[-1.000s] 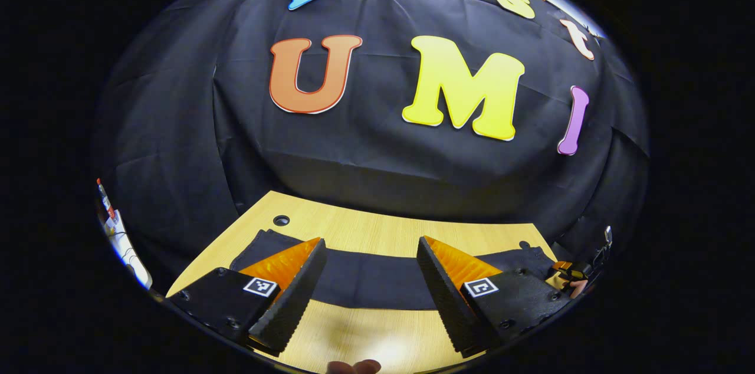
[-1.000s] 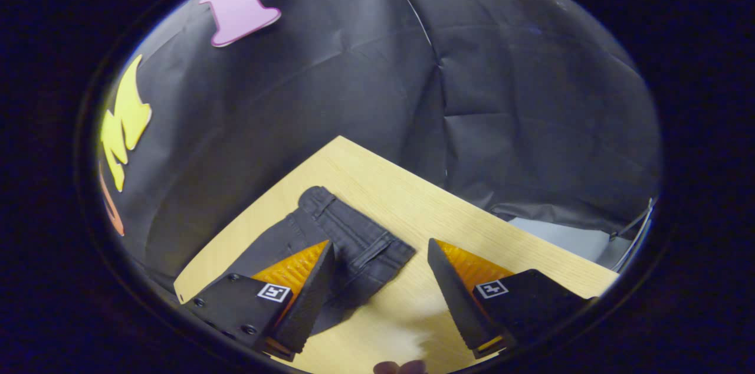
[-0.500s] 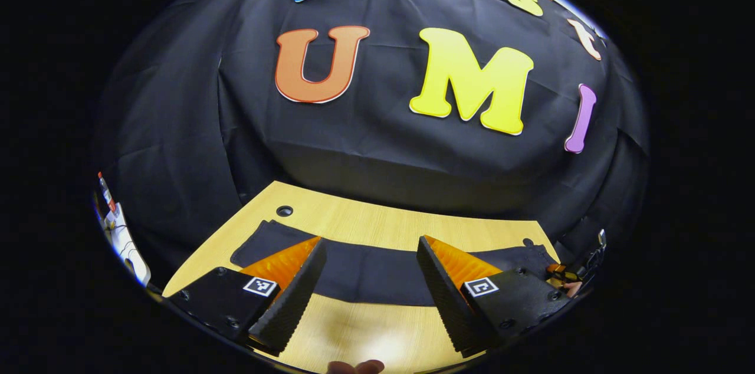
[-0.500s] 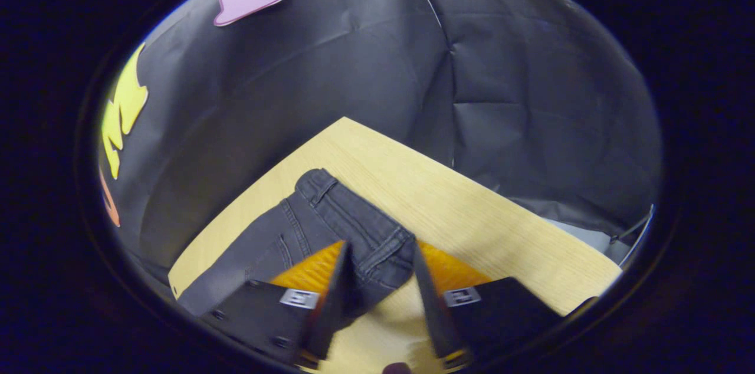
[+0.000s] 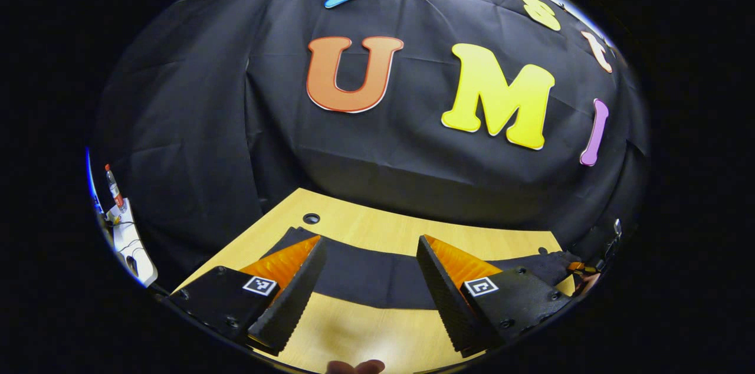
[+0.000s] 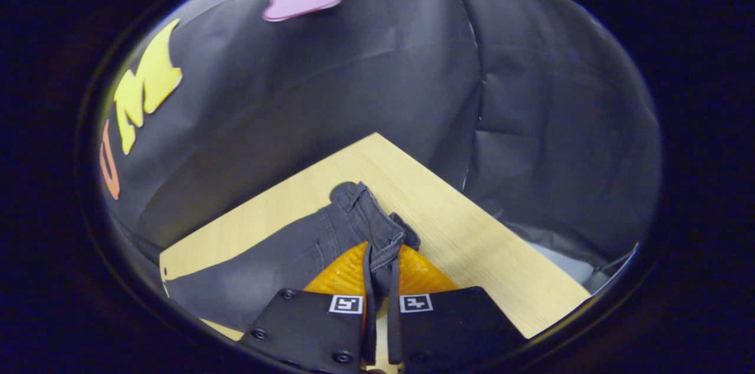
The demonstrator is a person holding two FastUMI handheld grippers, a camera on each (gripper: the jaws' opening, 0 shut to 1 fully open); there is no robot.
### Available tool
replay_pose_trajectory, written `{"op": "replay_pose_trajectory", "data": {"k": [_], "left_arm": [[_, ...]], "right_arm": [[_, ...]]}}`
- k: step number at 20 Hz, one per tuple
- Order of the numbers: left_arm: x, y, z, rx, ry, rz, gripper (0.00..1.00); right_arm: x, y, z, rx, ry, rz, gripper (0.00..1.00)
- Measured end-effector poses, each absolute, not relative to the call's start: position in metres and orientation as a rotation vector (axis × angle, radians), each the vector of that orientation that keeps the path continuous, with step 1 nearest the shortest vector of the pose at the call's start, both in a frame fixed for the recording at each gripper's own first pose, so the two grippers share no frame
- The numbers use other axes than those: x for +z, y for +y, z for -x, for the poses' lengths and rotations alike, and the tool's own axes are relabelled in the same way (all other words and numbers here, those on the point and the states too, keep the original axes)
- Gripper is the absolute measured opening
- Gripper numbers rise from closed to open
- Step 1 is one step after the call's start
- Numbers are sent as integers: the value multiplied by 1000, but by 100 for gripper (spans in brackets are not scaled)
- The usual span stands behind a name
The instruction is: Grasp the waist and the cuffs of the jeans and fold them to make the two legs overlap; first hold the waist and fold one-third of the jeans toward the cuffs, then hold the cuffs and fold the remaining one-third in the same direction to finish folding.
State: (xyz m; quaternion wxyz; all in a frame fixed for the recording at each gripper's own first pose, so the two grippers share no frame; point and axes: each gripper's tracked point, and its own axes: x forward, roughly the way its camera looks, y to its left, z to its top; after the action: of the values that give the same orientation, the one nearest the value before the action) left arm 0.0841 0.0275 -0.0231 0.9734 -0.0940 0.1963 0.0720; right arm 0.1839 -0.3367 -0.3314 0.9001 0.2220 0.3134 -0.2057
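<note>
The right tool (image 6: 382,262) was clamped on the jeans' (image 6: 283,256) waist; the left tool (image 5: 370,285) hung apart above the desk (image 5: 365,226), and should pinch the cuffs before lifting

Black screwed left gripper (image 5: 368,250) mounts bear square, seemingly coded, markers.

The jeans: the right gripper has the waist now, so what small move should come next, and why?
Probably bring the open left gripper down onto the near edge of the jeans and close it. The right gripper is shut on the waistband, while the left one hangs above the flat cloth on the table, gripping nothing.
</note>
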Motion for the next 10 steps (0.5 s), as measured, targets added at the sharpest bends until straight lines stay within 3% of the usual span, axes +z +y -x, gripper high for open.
{"op": "replay_pose_trajectory", "data": {"k": [5, 10], "left_arm": [[-12, 68, -87, 159, 323, 128, 99], [-12, 99, -84, 155, 264, 68, 99]], "right_arm": [[-255, -297, -174, -352, 544, -300, 8], [-167, -210, -161, -176, 439, -167, 8]]}}
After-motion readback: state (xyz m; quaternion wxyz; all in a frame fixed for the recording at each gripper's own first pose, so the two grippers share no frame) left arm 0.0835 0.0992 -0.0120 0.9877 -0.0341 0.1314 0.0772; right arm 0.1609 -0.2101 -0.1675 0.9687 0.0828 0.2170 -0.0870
